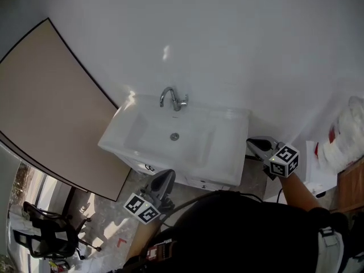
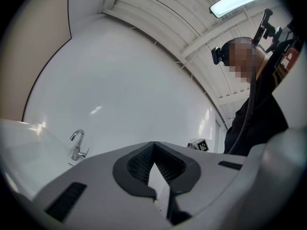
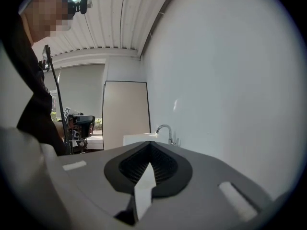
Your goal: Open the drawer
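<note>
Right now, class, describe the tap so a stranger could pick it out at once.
Against the white wall stands a white washbasin. At the middle of its back edge rises the tap. It alone is curved, shiny metal; the drain below lies flat.

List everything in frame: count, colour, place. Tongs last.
sink basin: 1, white, centre, against the white wall
faucet: 1, chrome, on the basin's back rim
drawer cabinet: 1, white, under the basin
panel: 1, beige with a dark edge, left
office chair: 1, black, lower left
cloth bundle: 1, white, right edge
papers: count unclear, white, below the bundle
left tongs: 1, grey, shut and empty, in front of the cabinet
right tongs: 1, grey, shut and empty, right of the basin
</note>
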Demonstrator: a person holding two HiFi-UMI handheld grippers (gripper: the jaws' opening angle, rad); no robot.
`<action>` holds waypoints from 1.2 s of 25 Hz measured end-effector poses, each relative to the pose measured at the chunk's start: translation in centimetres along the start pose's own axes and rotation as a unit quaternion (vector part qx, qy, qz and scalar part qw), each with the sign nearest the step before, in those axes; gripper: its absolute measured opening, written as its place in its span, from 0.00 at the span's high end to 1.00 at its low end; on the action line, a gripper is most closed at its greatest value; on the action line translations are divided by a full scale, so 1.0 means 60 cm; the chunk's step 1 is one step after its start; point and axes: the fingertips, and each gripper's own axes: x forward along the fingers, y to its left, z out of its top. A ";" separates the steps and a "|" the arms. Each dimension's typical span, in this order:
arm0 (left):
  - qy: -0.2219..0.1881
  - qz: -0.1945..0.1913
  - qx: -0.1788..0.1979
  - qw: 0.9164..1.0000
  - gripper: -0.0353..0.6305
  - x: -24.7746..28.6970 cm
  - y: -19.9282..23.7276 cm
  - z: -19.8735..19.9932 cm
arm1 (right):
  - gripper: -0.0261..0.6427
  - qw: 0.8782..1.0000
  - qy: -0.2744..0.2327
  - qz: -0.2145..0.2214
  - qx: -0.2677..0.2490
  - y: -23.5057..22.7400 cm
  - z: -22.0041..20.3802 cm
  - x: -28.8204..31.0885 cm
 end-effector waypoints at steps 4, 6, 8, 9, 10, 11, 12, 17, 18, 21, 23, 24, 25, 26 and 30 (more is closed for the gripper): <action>-0.006 0.043 -0.001 0.999 0.95 0.066 0.005 -0.011 | 0.96 0.999 0.001 0.048 -0.006 -0.079 0.013 0.039; -0.005 0.063 0.001 0.998 0.95 0.086 0.007 -0.023 | 0.96 0.997 0.003 0.074 -0.011 -0.101 0.010 0.057; -0.005 0.082 0.000 0.997 0.95 0.096 0.012 -0.037 | 0.96 0.995 0.002 0.096 -0.005 -0.115 0.003 0.071; -0.006 0.090 -0.002 0.996 0.95 0.100 0.014 -0.042 | 0.96 0.994 0.000 0.106 0.000 -0.121 -0.001 0.078; -0.006 0.096 -0.003 0.995 0.95 0.103 0.016 -0.046 | 0.96 0.994 0.000 0.112 0.004 -0.127 -0.005 0.084; -0.006 0.101 -0.004 0.995 0.95 0.106 0.018 -0.049 | 0.96 0.993 0.003 0.116 0.004 -0.134 -0.009 0.091; -0.005 0.106 -0.006 0.994 0.95 0.108 0.020 -0.051 | 0.96 0.993 0.008 0.117 0.003 -0.141 -0.013 0.098; 0.004 0.113 -0.015 0.993 0.95 0.099 0.060 -0.048 | 0.96 0.993 0.021 0.118 0.008 -0.145 -0.019 0.142; 0.006 0.110 -0.017 0.994 0.95 0.097 0.074 -0.045 | 0.96 0.993 0.021 0.114 0.007 -0.141 -0.016 0.152; 0.010 0.088 -0.020 0.996 0.95 0.101 0.117 -0.028 | 0.96 0.995 0.020 0.101 0.000 -0.126 0.004 0.175; 0.015 0.066 -0.020 0.998 0.95 0.108 0.142 -0.015 | 0.96 0.996 0.021 0.085 -0.009 -0.116 0.020 0.181; 0.019 0.054 -0.021 0.998 0.95 0.113 0.153 -0.010 | 0.96 0.997 0.021 0.073 -0.010 -0.115 0.027 0.181; 0.023 0.040 -0.023 0.999 0.95 0.119 0.164 -0.005 | 0.96 0.998 0.020 0.058 -0.008 -0.117 0.031 0.180; 0.025 0.026 -0.023 0.999 0.95 0.126 0.175 0.001 | 0.96 0.999 0.020 0.043 -0.004 -0.122 0.033 0.179; 0.034 -0.019 -0.034 0.999 0.95 0.142 0.212 0.005 | 0.96 0.999 0.031 -0.007 0.015 -0.125 0.027 0.173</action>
